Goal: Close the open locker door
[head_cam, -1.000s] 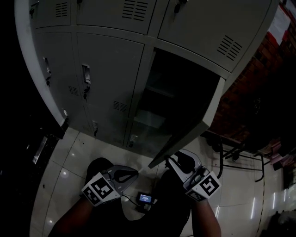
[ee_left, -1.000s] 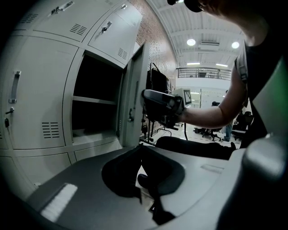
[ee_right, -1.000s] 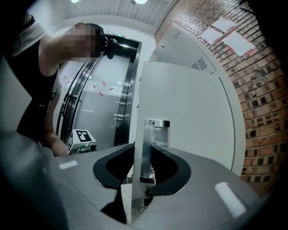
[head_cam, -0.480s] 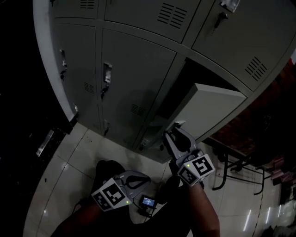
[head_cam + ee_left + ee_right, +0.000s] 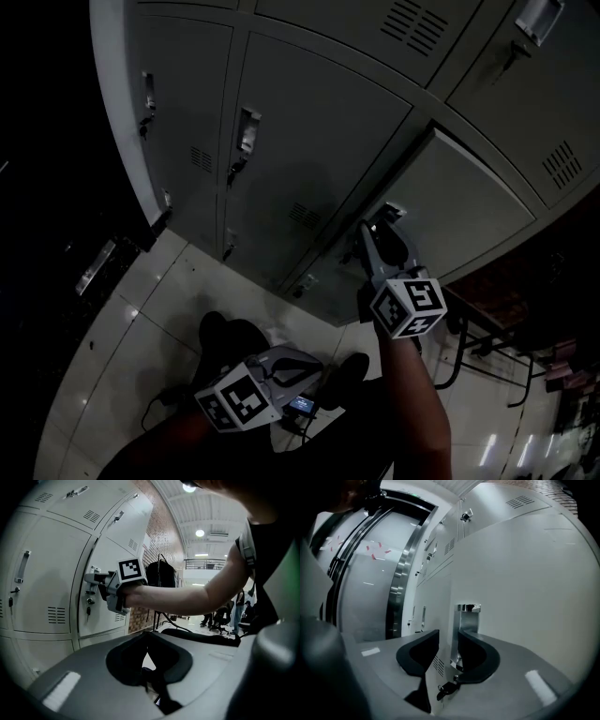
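Note:
The grey locker door point(image 5: 469, 202) lies almost flush with the locker bank. My right gripper point(image 5: 377, 230) is up against its latch edge, beside the chrome handle point(image 5: 390, 212). In the right gripper view the handle point(image 5: 468, 618) stands just beyond the jaws of the right gripper point(image 5: 449, 641). Those jaws are opening, and a narrow gap shows between them astride the door's edge. A key point(image 5: 445, 688) hangs below the handle. My left gripper point(image 5: 307, 362) hangs low over the floor, shut and empty. The left gripper point(image 5: 149, 635) looks sideways at the right gripper point(image 5: 96, 581) on the door point(image 5: 105, 555).
Shut lockers point(image 5: 300, 122) fill the bank to the left and above. A small lit device point(image 5: 298, 405) with cables lies on the tiled floor by a shoe point(image 5: 220, 333). A black metal frame point(image 5: 478, 337) stands to the right. People sit far down the hall point(image 5: 220, 618).
The door has swung from wide open to nearly flush with the bank. My right gripper rose and went forward with it. The left gripper stayed low.

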`<action>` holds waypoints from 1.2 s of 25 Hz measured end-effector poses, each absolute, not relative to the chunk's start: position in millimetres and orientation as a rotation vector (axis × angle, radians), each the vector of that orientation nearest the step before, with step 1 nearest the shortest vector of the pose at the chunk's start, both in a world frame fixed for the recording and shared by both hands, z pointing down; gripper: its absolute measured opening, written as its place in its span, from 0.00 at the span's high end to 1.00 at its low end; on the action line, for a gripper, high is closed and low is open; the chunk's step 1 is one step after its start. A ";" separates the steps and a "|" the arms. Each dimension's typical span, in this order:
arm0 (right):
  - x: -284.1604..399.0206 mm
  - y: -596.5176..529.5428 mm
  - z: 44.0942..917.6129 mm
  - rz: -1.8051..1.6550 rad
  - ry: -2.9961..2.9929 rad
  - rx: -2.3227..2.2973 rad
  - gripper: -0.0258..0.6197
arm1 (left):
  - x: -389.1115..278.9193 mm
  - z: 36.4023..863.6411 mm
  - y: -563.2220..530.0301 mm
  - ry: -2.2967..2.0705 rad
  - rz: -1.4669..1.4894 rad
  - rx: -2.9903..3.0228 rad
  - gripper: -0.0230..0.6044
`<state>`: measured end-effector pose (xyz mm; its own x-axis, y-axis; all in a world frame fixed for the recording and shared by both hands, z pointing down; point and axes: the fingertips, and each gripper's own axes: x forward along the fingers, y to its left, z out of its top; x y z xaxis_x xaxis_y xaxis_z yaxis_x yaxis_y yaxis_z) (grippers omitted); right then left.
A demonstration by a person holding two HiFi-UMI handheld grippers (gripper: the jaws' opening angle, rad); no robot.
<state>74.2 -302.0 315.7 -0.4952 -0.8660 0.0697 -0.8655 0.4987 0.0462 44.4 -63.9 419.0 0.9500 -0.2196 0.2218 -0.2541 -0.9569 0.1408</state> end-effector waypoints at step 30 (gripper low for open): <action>81.4 -323.3 314.9 -0.028 -2.427 1.834 0.67 | 43.0 424.3 -65.1 -0.375 0.342 2.932 0.94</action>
